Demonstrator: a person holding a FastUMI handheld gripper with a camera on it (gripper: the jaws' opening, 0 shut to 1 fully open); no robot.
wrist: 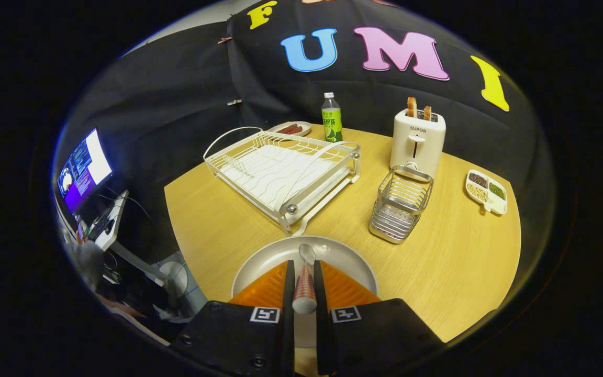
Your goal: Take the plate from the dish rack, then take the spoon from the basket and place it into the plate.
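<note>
A pale round plate [333, 253] lies on the wooden table just under my fingers. My gripper [304, 267] is shut on a spoon [305, 285] with a red-checked handle; its metal bowl points forward over the plate. Whether the spoon touches the plate I cannot tell. Beyond the plate stands the white wire dish rack [280, 170], with nothing in it. To its right sits the wire basket [402, 204], which looks bare inside.
A white toaster [417, 141] with two slices stands behind the basket. A green bottle [332, 119] and a small dish of sausages [291, 128] sit at the back. A divided snack tray [486, 191] lies far right. A monitor [84, 170] is off the table's left.
</note>
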